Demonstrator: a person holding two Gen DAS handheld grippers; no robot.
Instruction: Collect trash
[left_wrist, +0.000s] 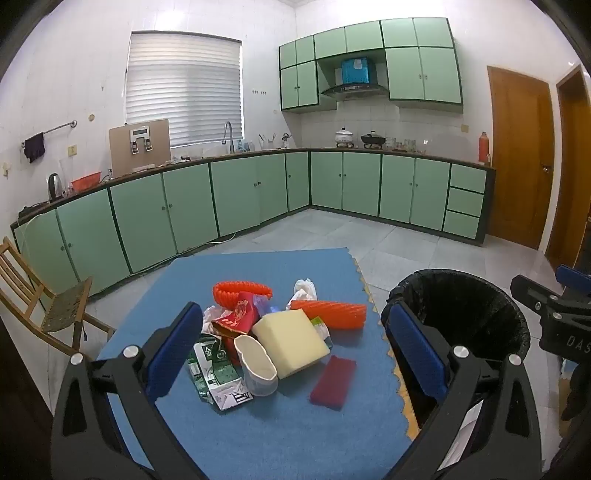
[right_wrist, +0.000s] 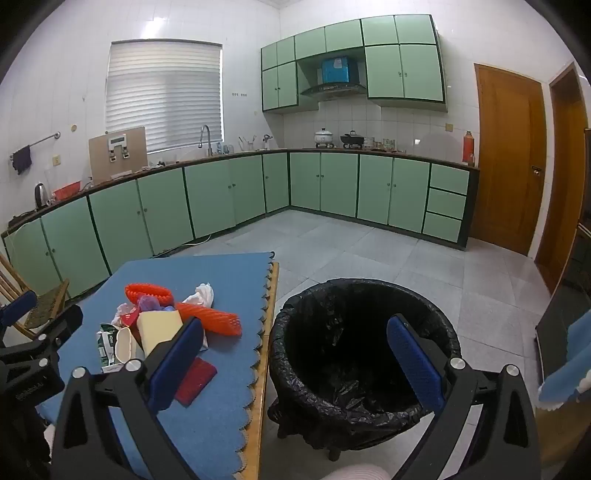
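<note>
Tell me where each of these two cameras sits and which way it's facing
Left wrist: on the left gripper, tilted down over the blue mat and trash pile; its own open jaws frame the pile, the right gripper showing at the right edge.
Right wrist: on the right gripper, tilted down over the bin beside the table; its open jaws frame it, the left gripper showing at the left edge.
Shared: pile, mat, bin, green cabinets.

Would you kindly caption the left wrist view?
Open left gripper hovers over piled trash on the blue mat, beside the bin.
</note>
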